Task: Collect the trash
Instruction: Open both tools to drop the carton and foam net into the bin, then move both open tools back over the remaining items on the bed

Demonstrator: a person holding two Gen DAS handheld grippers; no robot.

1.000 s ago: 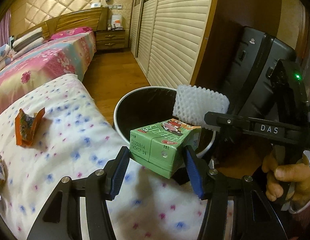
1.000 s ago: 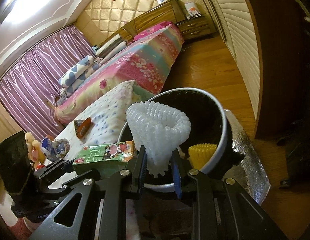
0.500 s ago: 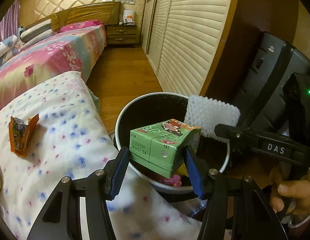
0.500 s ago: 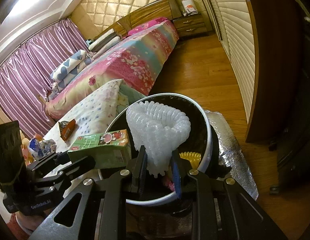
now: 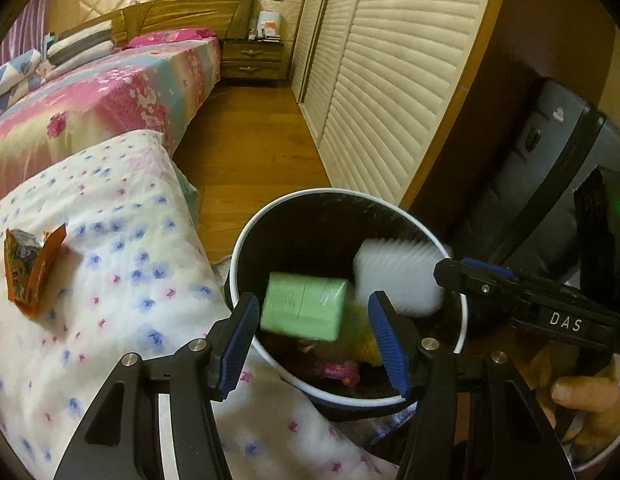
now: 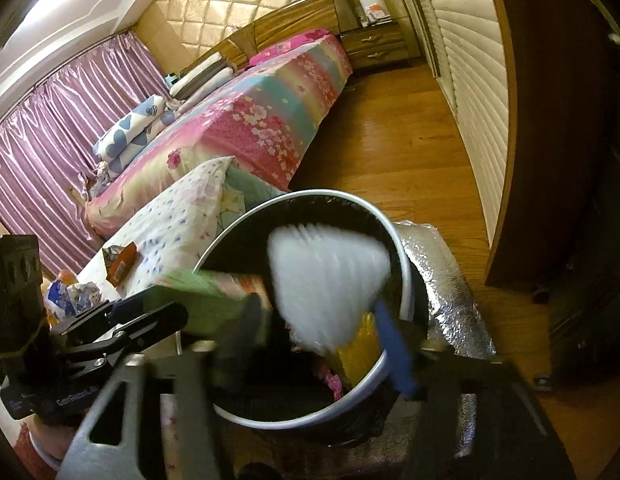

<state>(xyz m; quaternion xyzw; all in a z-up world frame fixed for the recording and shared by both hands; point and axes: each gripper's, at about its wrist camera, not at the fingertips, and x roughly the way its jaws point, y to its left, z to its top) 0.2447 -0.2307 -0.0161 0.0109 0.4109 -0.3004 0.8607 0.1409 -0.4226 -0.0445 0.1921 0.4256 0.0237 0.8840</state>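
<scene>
Left wrist view: the left claw (image 5: 314,332) is spread, the blurred green carton (image 5: 303,310) loose between its pads over the bin (image 5: 269,216). Right claw (image 6: 330,344) is also parted, white foam netting (image 6: 330,276) blurred above the bin. An orange wrapper (image 5: 31,264) lies on the bed (image 5: 109,240).

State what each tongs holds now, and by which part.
Nothing. Left tongs are open, the green carton loose above the bin. Right tongs are open, the foam net dropping.
</scene>
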